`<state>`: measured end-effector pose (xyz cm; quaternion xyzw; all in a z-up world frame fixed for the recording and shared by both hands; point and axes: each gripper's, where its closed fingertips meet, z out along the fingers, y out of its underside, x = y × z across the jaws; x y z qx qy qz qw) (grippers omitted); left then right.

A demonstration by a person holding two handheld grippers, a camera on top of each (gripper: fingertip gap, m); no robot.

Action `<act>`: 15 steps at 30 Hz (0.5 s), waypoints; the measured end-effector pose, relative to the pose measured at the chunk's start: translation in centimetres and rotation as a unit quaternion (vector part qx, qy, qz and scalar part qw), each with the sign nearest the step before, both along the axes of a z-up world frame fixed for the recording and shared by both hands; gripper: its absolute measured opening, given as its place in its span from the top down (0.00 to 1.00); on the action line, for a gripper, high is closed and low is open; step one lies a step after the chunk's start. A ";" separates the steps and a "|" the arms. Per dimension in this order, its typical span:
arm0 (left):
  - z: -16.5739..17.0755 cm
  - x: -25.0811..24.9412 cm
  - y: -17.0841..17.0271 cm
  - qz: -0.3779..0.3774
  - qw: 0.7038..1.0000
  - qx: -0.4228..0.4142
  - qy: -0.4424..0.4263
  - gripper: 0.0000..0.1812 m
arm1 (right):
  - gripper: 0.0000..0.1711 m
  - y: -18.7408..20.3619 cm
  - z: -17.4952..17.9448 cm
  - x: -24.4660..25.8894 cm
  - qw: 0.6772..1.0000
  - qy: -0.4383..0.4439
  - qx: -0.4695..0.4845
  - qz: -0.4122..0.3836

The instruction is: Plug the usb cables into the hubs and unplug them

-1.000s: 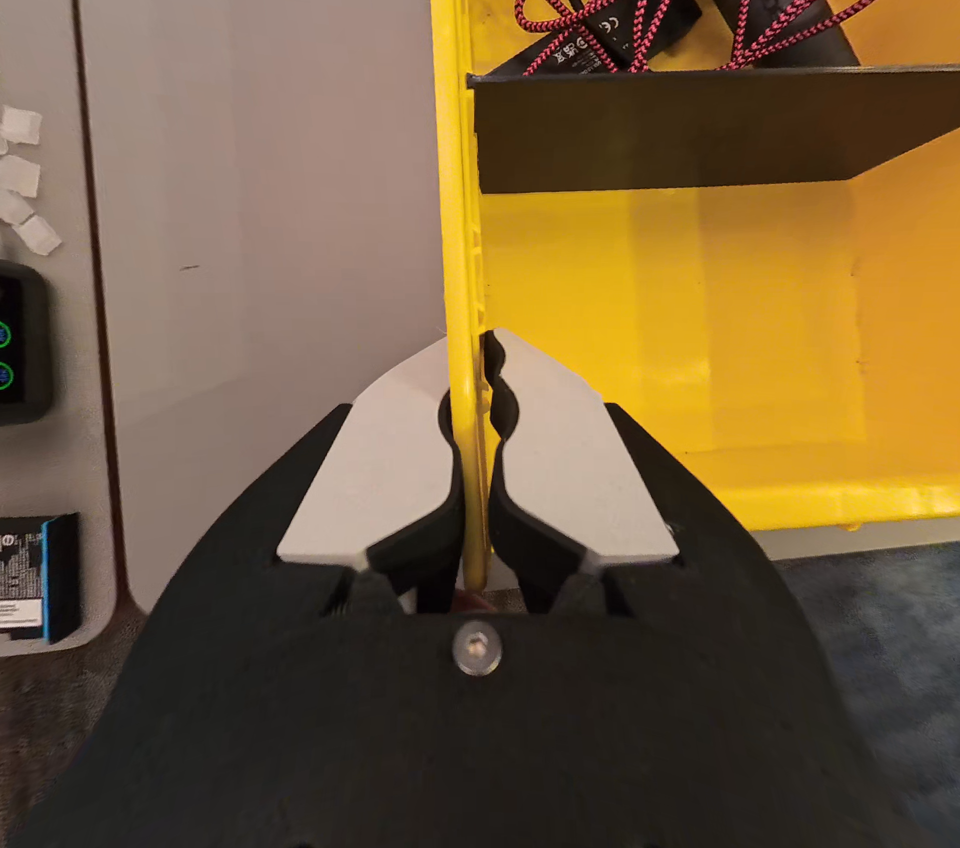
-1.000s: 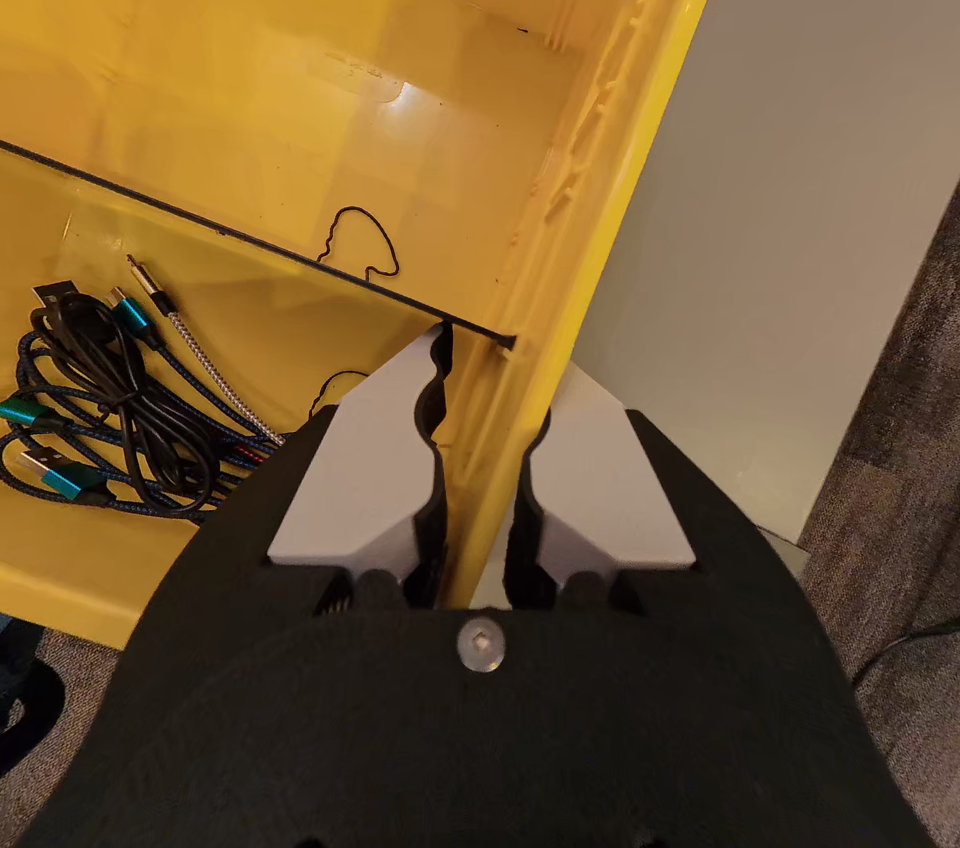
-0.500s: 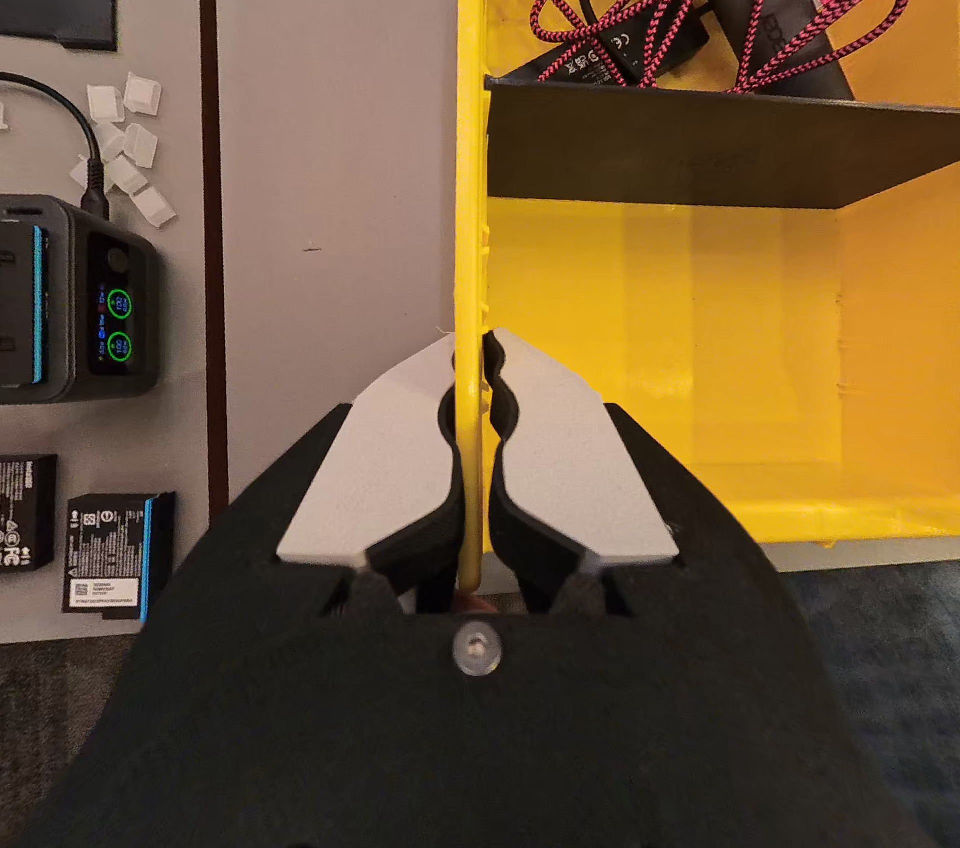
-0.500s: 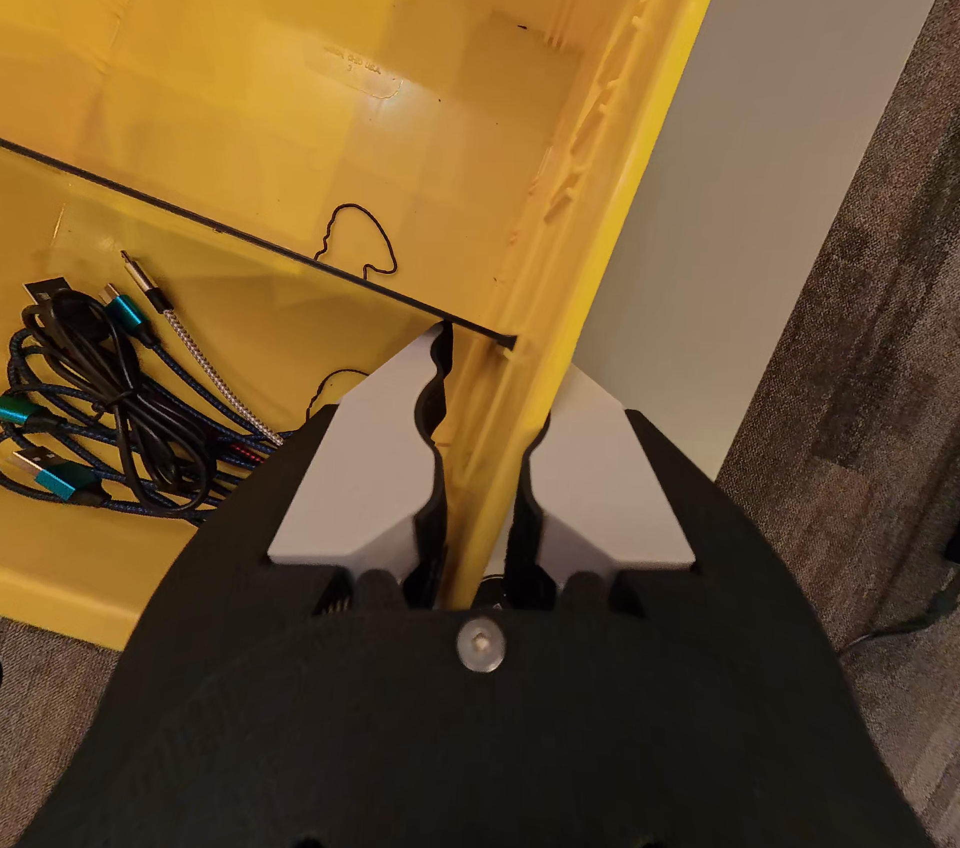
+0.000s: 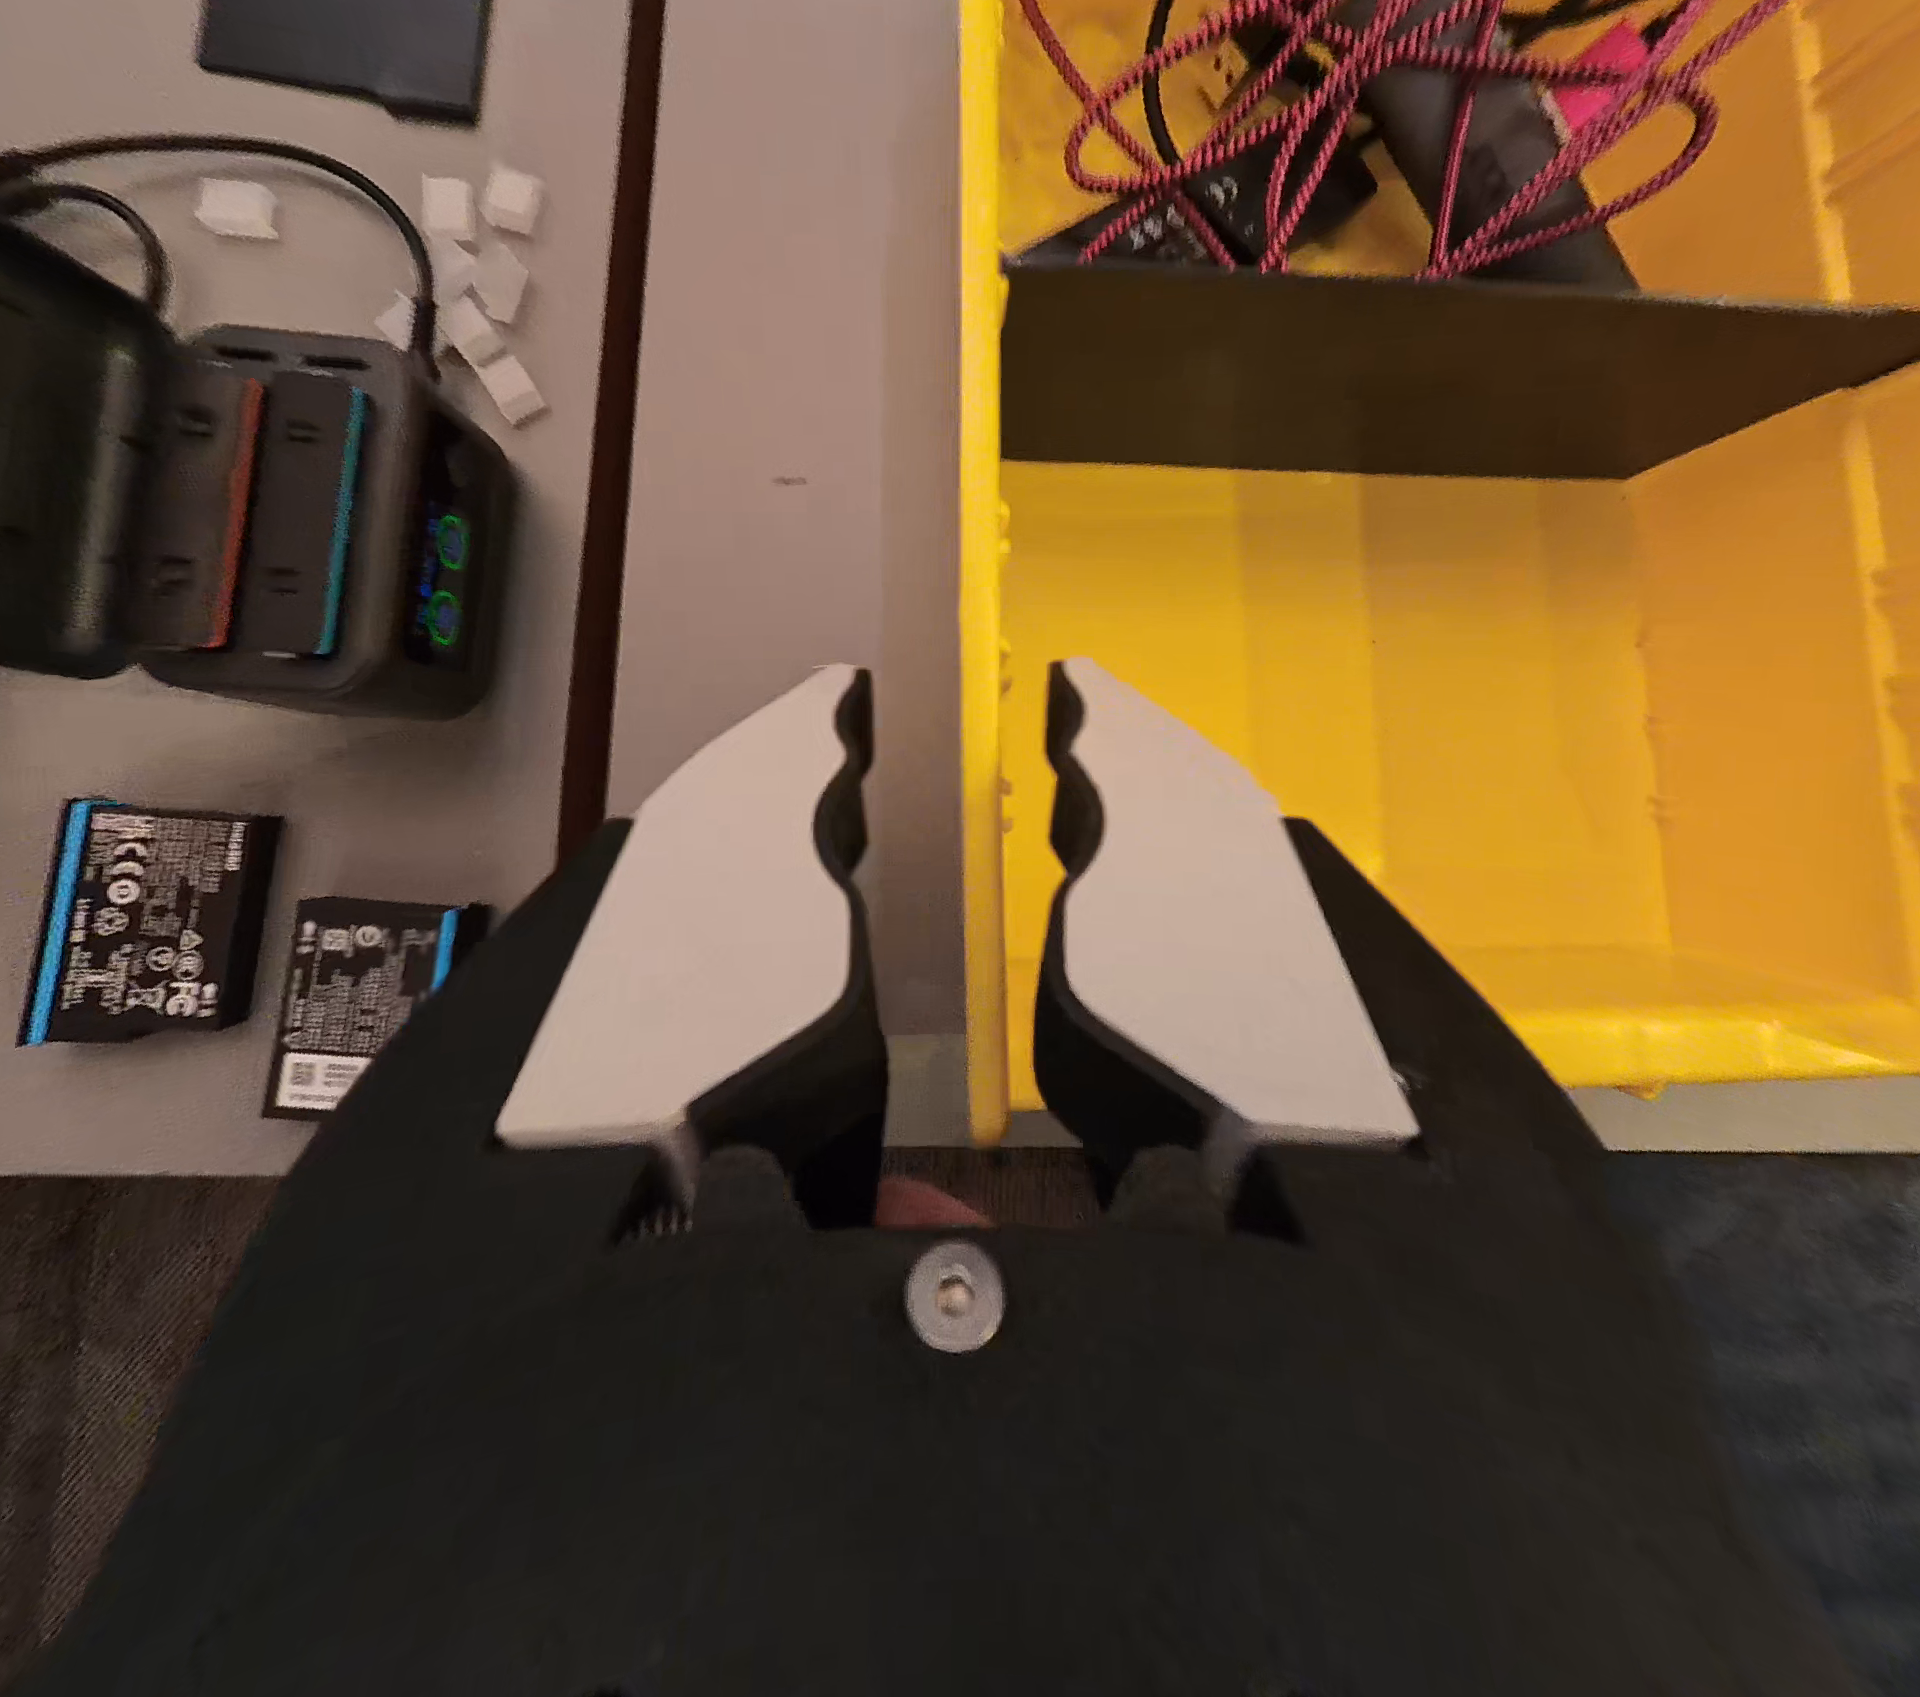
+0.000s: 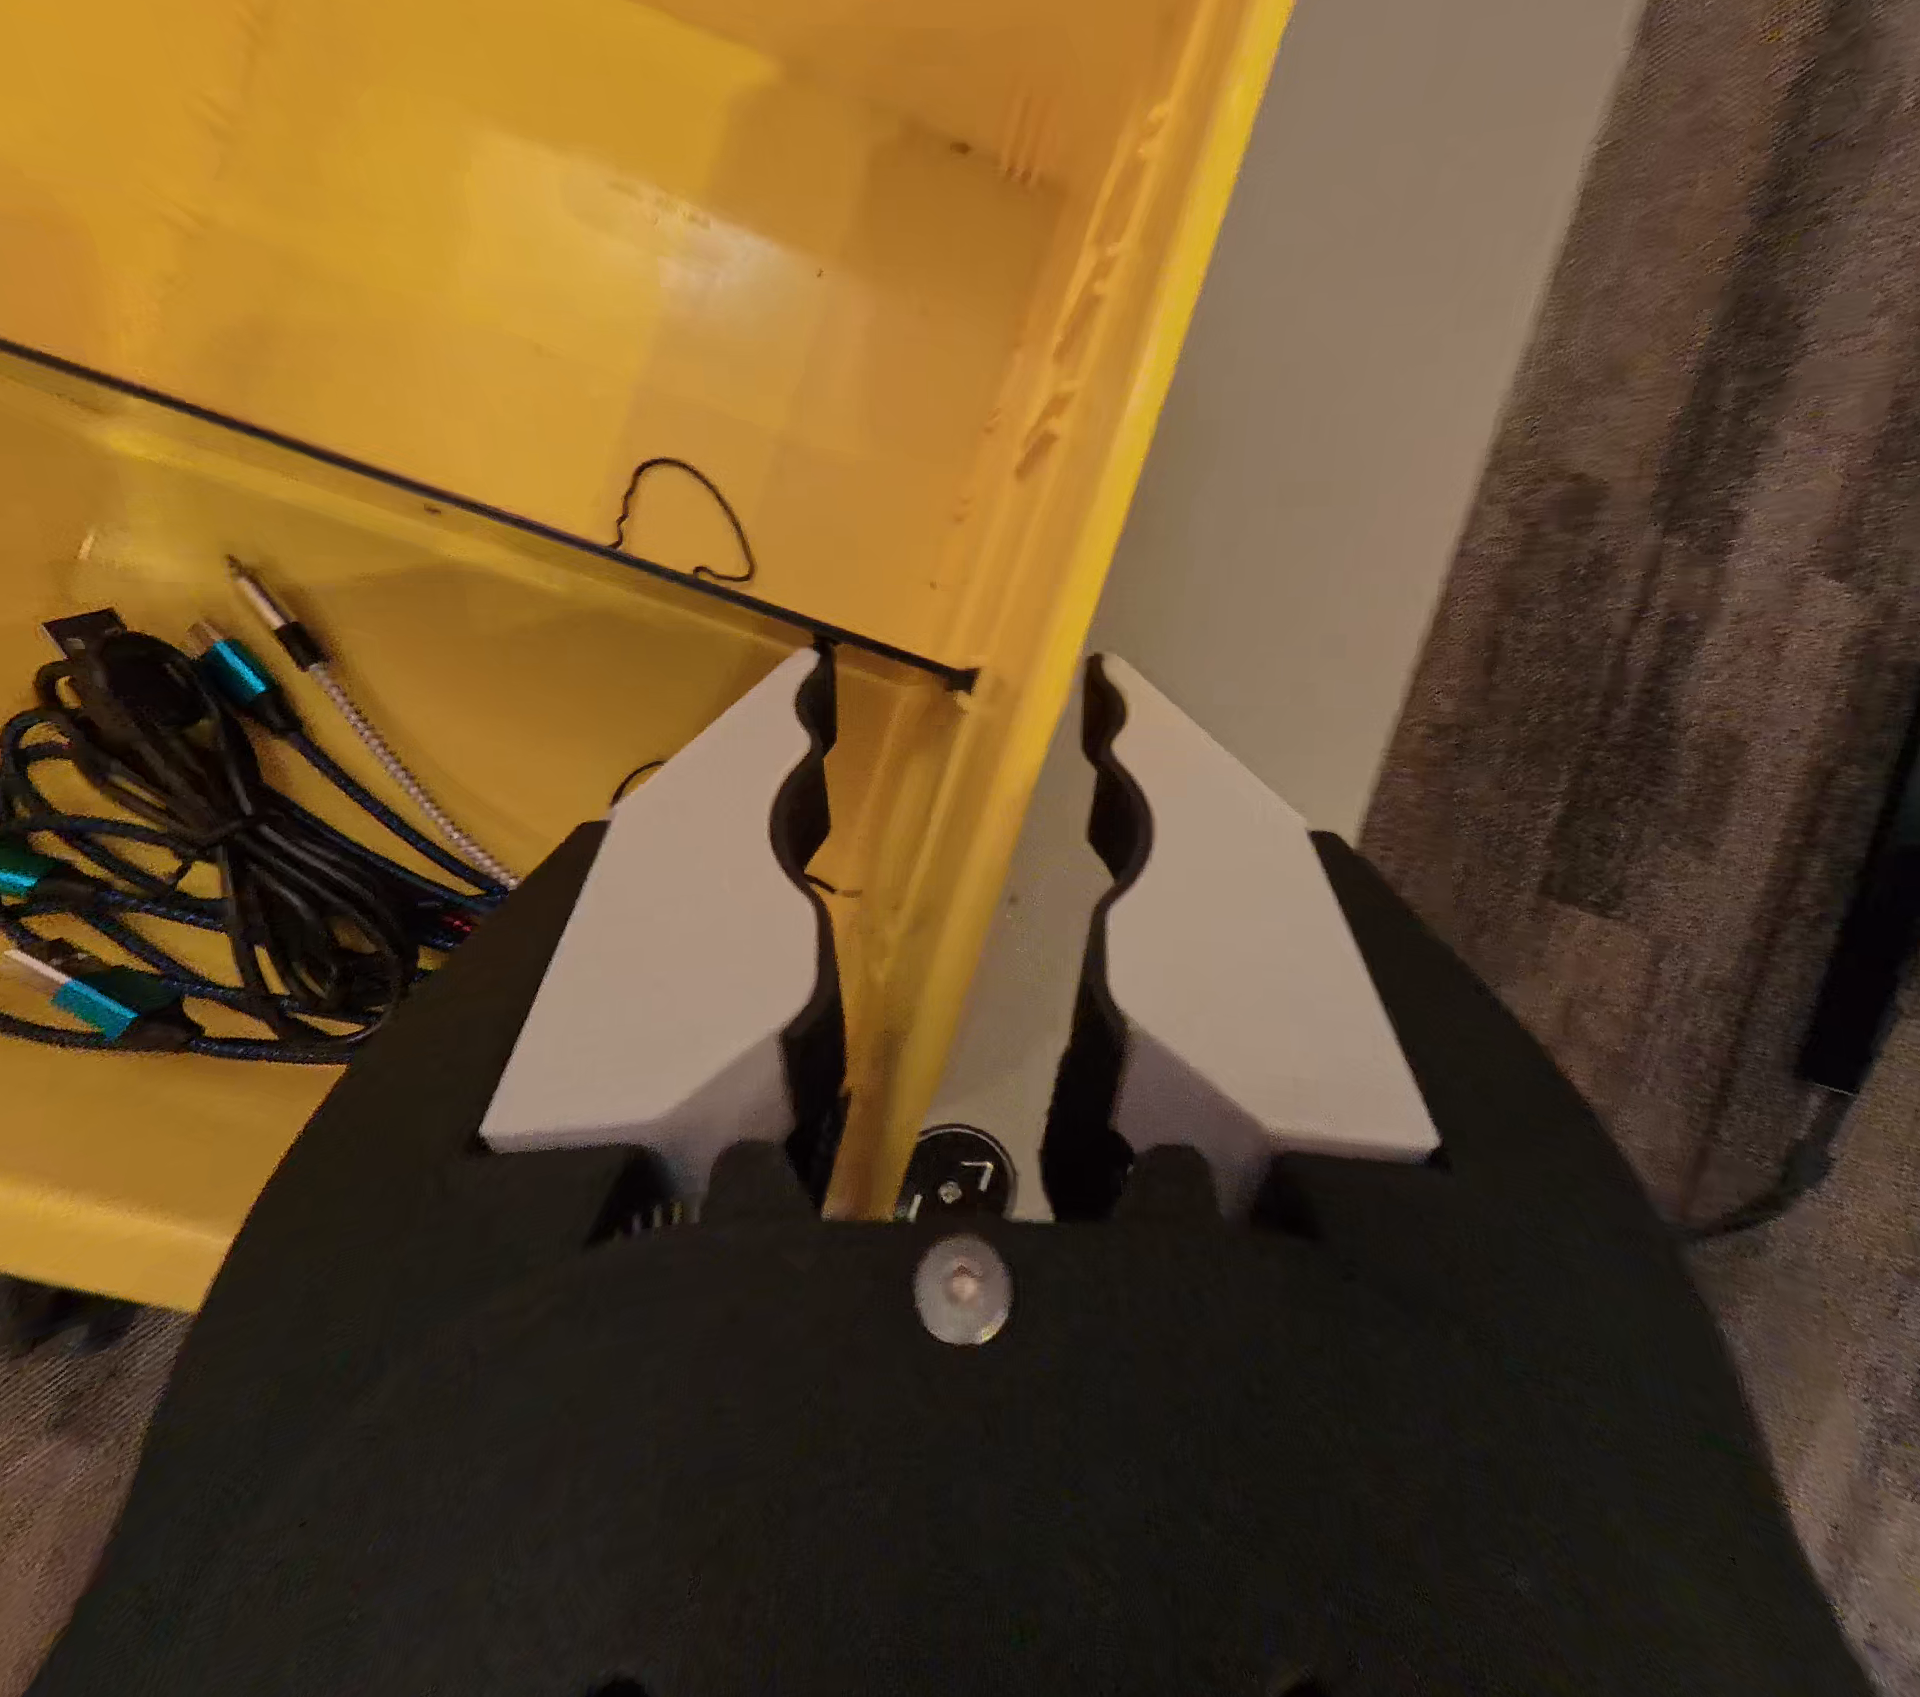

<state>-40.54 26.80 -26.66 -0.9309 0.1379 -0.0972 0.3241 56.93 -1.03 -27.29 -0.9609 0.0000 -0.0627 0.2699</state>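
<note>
Tangling in the yellow bin [image 5: 982, 504]: pink-and-black braided usb cables [image 5: 1299, 78].

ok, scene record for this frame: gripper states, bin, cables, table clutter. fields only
left gripper: open, fingers straddle bin's left wall
right gripper: open, fingers straddle bin's right wall
yellow bin: on grey table, black divider inside
pink braided cables: tangled in far compartment with dark hubs
blue and black cables: bundled in another compartment
table clutter: battery charger, two loose batteries
</note>
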 end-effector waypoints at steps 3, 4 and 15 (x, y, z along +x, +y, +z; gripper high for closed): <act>2.9 -0.6 0.1 0.013 0.998 0.056 0.002 0.76 | 0.63 -0.2 2.8 1.2 0.997 -0.074 0.024 -0.015; 4.3 -0.1 -0.2 0.006 0.997 0.080 0.004 0.78 | 0.61 -0.2 4.2 1.3 0.994 -0.100 0.037 -0.020; 12.5 24.9 -5.5 -0.280 0.941 0.189 -0.027 0.60 | 0.59 6.3 15.5 -20.9 0.949 -0.092 0.221 0.203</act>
